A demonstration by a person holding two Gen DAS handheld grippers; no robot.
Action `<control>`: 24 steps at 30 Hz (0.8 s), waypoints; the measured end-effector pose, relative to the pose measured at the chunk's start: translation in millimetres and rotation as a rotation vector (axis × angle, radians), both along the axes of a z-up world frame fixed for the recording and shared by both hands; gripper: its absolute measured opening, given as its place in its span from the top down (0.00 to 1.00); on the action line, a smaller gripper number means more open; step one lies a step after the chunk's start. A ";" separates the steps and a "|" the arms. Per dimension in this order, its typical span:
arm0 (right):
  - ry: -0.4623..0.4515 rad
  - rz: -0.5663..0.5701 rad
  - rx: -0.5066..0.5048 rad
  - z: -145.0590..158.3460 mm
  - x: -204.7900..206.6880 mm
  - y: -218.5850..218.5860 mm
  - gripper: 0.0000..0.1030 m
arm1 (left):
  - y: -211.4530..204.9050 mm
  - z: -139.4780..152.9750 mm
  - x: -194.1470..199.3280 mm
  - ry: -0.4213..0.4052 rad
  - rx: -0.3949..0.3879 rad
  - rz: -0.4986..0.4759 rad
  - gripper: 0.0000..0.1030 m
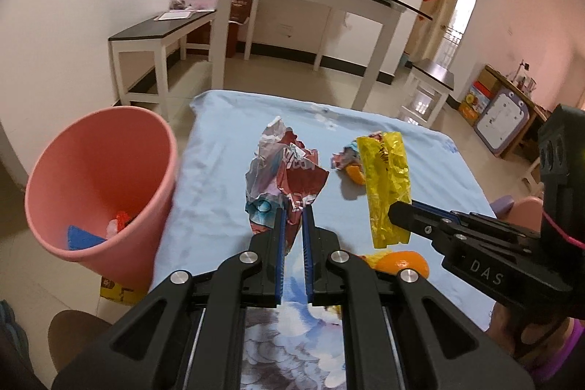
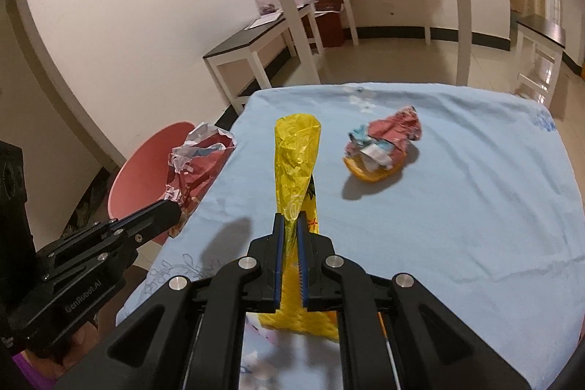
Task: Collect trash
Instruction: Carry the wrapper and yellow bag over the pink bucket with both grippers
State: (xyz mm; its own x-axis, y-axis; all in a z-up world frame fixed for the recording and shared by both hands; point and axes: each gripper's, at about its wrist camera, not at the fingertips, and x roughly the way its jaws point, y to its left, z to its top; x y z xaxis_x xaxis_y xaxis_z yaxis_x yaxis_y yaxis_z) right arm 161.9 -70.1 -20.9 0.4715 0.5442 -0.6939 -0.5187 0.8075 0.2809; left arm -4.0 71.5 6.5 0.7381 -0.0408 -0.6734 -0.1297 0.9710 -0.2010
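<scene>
The left gripper (image 1: 293, 218) has its two black jaws with blue pads clamped on the lower end of a crumpled red-and-silver foil snack wrapper (image 1: 283, 170), which stands up from the tongs, long axis running away from the camera, above the table's left edge; the right gripper (image 2: 290, 225) is pinched likewise on a long yellow crinkled plastic wrapper (image 2: 296, 163), held upright with its long axis along the fingers, over the near part of the pale blue cloth-covered table (image 2: 457, 207); neither wrapper appears to rest on the cloth.

The relation that matters is the round pink plastic bin (image 1: 98, 178); it stands on the floor just off the table's left edge, tilted in the fisheye, mouth open, with a few scraps already at its bottom; from the left tongs it lies to the left and lower, so the left hand is plainly the nearer; in the right wrist view the bin's rim (image 2: 146, 163) shows behind the red wrapper, so the yellow one would likely have to cross the left edge after it.

Further out toward the table's far side lies a small crumpled pink-and-white wrapper on an orange peel (image 2: 380, 152), well apart from both tongs; another piece of orange peel (image 1: 400, 264) sits near the table's near edge, beside the left gripper.
</scene>
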 end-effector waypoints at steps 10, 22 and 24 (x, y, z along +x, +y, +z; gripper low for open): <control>-0.037 0.063 -0.001 8.9 -1.7 33.0 0.94 | 24.7 7.6 -11.8 -0.030 -0.011 0.091 0.92; -0.063 0.150 0.008 18.4 1.4 79.9 0.94 | 64.8 15.0 -32.2 -0.080 -0.036 0.220 0.92; -0.072 0.172 0.010 21.3 1.0 92.0 0.94 | 69.7 17.1 -35.4 -0.087 -0.025 0.244 0.92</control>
